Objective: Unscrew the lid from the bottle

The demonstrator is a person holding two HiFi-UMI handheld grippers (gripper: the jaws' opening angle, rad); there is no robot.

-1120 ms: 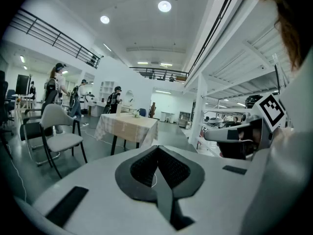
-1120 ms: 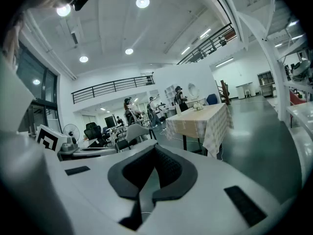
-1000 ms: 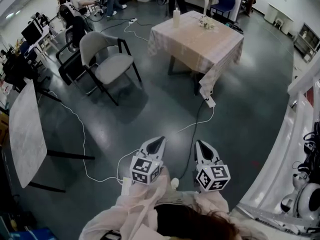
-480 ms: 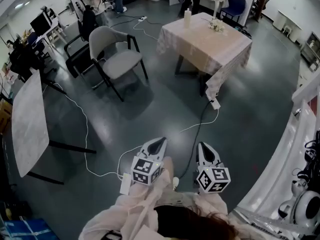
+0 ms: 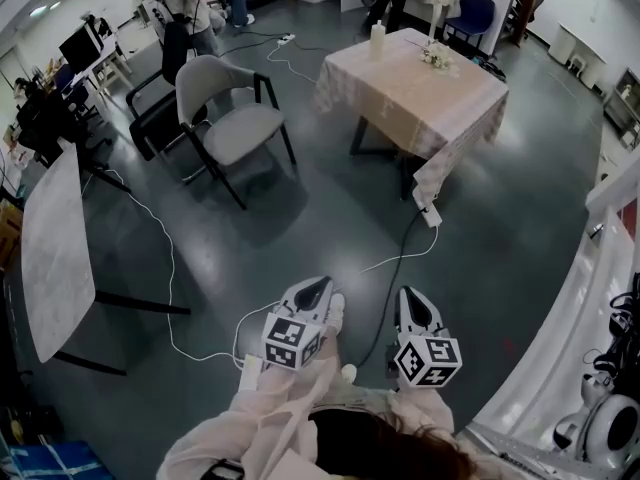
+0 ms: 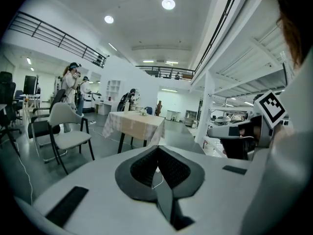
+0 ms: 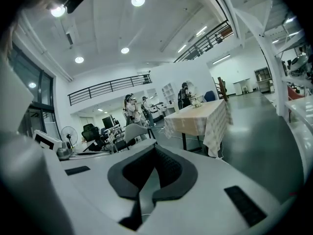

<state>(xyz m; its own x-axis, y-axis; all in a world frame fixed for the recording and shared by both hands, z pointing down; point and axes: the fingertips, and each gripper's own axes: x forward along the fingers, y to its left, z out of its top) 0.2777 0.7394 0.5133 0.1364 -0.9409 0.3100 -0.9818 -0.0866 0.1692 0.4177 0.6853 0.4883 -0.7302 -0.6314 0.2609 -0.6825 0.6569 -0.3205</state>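
Head view, two tongs (image 5: 313,288) (image 5: 412,299), one bottle (image 5: 378,40)

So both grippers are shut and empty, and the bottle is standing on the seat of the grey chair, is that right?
Not quite: the head view shows the bottle standing on the cloth-covered table, near its far edge, not on the grey chair. The left gripper and the right gripper are indeed both shut and empty.
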